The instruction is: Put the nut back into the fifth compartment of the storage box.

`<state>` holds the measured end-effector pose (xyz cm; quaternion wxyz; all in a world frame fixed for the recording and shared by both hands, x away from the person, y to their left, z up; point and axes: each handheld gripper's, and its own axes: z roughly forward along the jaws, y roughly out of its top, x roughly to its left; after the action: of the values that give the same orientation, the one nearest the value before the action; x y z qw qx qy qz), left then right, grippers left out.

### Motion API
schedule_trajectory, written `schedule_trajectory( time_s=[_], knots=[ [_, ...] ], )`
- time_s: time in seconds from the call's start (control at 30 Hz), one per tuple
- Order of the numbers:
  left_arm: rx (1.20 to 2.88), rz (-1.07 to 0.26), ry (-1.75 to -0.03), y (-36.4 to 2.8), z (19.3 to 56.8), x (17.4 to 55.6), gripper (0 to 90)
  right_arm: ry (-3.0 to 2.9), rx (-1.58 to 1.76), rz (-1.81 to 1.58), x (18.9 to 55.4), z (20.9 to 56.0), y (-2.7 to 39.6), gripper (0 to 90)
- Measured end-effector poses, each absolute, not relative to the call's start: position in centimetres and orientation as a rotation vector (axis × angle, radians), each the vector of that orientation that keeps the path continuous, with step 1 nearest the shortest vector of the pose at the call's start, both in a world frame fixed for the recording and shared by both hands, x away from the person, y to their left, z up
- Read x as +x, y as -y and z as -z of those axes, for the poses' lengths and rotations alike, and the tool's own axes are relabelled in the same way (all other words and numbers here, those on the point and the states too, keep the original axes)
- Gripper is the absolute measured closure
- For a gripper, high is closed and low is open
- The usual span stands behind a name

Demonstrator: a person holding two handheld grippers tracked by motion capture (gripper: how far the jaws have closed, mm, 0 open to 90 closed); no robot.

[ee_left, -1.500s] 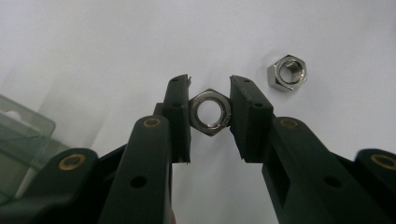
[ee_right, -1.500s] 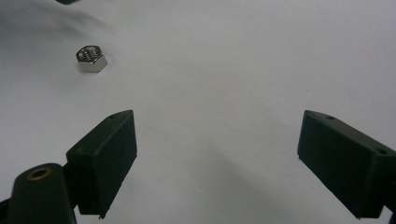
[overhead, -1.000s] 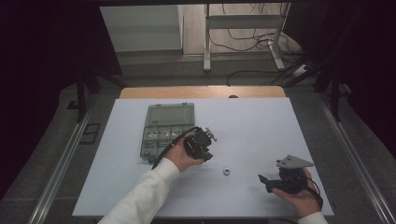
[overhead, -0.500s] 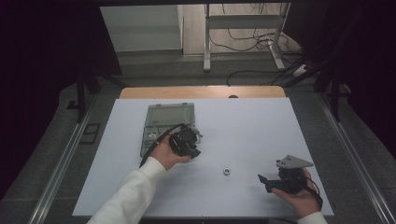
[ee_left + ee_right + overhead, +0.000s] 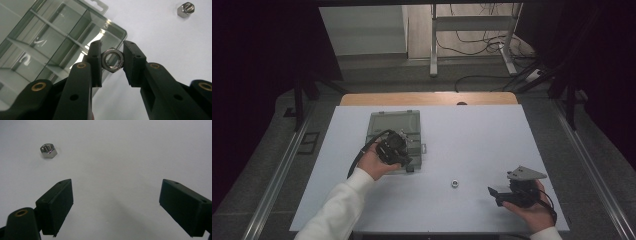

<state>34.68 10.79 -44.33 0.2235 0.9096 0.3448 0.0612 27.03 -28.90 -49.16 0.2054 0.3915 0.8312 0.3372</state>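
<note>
The left hand-held gripper (image 5: 112, 61) pinches a nut (image 5: 112, 60) over the box (image 5: 50, 42) corner, not yet dropped in. Another nut (image 5: 48, 150) waits on the desk (image 5: 125, 150) beyond the spread right hand-held gripper (image 5: 117, 206).

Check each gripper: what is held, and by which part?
Left gripper clamps a hex nut across opposite outer sides; right gripper is open, holding nothing.

I can't read any text, label, brand, number or sign anywhere from here; whatever might be printed is too small or blurred.
</note>
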Motion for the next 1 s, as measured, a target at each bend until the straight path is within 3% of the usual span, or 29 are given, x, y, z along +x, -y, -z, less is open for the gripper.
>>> schedule_trajectory(
  time_s=[1.0],
  knots=[
    [2.469, -0.204, -1.083, -16.3, 44.4, 34.9, 69.9, -2.320, 1.091, -0.939, 27.0, 49.2, 28.9, 12.2]
  ],
)
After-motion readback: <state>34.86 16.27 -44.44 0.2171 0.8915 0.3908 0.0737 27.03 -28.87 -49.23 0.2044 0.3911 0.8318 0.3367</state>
